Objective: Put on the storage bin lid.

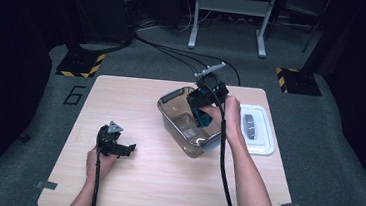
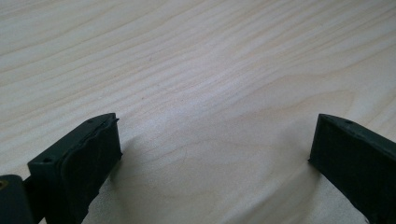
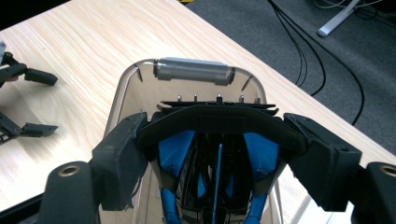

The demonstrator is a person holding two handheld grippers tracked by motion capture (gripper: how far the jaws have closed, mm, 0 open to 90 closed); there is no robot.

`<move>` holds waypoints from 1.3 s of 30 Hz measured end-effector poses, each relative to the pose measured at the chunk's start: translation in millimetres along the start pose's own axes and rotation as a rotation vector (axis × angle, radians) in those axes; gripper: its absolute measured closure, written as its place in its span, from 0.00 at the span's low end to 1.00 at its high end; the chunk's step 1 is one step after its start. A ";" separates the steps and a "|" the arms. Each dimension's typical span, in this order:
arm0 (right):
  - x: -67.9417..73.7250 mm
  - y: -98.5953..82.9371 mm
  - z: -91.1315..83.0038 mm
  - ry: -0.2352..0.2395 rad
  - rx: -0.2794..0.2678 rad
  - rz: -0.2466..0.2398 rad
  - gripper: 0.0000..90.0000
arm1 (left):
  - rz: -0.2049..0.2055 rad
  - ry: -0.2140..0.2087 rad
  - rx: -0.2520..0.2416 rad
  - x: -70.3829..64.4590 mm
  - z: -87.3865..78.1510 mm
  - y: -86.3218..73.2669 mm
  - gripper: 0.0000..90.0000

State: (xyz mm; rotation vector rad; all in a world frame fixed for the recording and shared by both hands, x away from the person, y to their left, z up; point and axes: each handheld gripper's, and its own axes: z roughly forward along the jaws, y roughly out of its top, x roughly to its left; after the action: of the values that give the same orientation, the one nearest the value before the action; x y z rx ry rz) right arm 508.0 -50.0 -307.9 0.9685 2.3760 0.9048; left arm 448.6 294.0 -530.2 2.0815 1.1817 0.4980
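A black and blue object with a curved black band is clamped between the fingers of my right gripper. It hangs over the open top of a clear plastic bin with a grey end handle. From above, the right gripper and the object sit above the bin at centre right. My left gripper rests low on the bare wood at the left. Its jaws stand wide apart with nothing between them, as the left gripper view confirms.
The bin's clear lid, with a grey handle, lies flat right of the bin near the table's right edge. Bare wooden tabletop spreads in front. Cables and hazard-striped bases lie on the floor beyond.
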 end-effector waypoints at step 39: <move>6.7 -59.7 47.8 0.059 0.109 0.096 0.27 | 0.000 -0.001 0.000 0.1 0.0 0.1 0.02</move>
State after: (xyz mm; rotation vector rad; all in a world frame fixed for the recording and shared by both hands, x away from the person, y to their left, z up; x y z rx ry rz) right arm 504.0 -58.2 -384.1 1.1204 2.4686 0.8569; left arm 448.7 294.1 -530.2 2.0814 1.1806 0.4978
